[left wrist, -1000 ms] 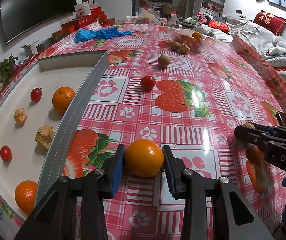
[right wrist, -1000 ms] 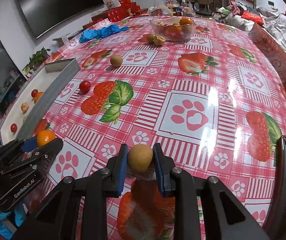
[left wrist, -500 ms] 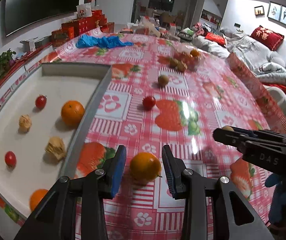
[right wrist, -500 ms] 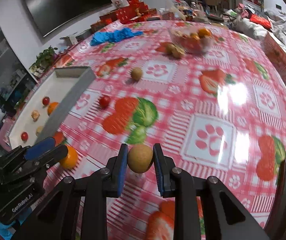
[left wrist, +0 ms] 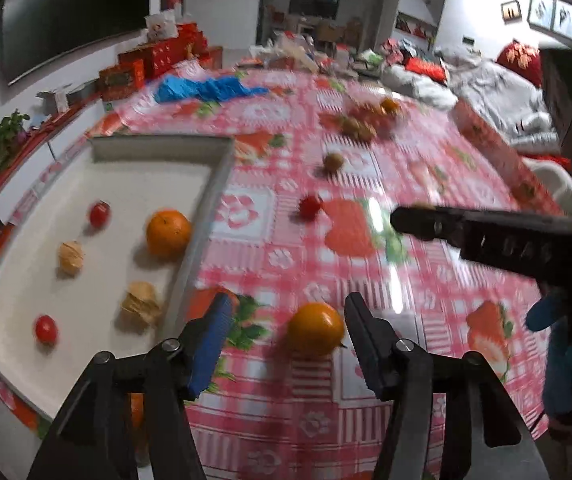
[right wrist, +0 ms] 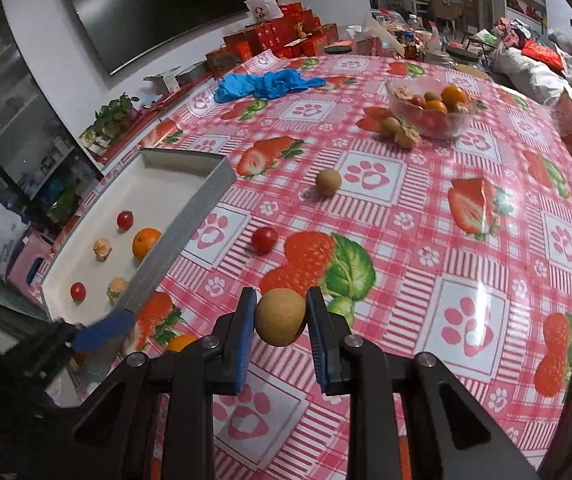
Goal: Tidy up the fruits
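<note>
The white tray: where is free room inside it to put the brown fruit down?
The tray is bare at its far end, beyond the tomato and orange. The near half is crowded with small fruits. The right gripper holds the brown fruit.

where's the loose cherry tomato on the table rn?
In the right wrist view the cherry tomato sits left of centre on the tablecloth, between the white tray and the printed strawberry, nearer than the brown round fruit.

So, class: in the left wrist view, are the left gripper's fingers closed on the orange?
No: the left gripper is open, and the orange sits on the tablecloth with a clear gap to the left finger.
</note>
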Motion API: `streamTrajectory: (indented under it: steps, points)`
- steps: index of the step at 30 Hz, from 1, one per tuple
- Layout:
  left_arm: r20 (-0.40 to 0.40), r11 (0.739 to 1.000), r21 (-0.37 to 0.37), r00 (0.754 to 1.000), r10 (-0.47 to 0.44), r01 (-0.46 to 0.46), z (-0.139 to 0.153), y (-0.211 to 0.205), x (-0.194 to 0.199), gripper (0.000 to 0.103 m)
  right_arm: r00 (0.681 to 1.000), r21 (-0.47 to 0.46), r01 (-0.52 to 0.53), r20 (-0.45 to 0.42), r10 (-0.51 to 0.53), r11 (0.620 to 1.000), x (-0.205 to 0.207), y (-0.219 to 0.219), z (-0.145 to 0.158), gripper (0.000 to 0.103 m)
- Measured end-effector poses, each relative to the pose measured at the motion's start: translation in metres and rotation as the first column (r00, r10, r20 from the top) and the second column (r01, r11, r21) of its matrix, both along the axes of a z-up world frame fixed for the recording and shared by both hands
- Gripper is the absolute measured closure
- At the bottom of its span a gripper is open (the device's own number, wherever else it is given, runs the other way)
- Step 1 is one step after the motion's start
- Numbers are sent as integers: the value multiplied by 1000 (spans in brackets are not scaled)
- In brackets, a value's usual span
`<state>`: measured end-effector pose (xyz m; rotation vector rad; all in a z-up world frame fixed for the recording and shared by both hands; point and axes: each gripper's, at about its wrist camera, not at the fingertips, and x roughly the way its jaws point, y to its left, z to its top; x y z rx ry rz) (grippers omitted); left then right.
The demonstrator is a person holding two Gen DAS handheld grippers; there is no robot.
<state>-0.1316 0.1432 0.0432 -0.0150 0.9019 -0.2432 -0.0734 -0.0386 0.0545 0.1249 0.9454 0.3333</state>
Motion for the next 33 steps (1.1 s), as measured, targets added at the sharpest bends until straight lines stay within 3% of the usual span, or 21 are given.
streamTrajectory:
  steps: [8,9,10,11,16,24,29,33]
  points:
    - [-79,1000,6,997,-9,9,-29,-18,15,44,999,7,41,-11,-41,999,-4,-22,-4,75]
    - [-77,1000,1,997,-3,3,-30,-18,15,46,999,10,39,-11,-39,999,-4,-22,-4,75]
    - [-73,1000,-5,997,-1,1,-29,-17,14,60,999,11,37,-10,-37,999,-3,-22,-3,75]
    - [-77,1000,-16,997,-8,7,-29,-17,16,65,999,11,33,-9,-33,999,-3,-21,-3,75]
    - [-94,997,-79,996,1,-8,-28,-6,17,65,1000,14,13,-2,-13,1000,1,-13,3,75]
    - [4,993,-106,998,58,-57,18,29,13,65,998,34,-56,12,56,998,22,24,23,75]
    - [86,990,-38,986,141,-138,42,67,20,65,992,40,-130,11,129,991,36,62,32,75]
    - [77,974,-34,971,224,-222,45,106,31,65,981,43,-195,-7,195,980,48,97,33,75]
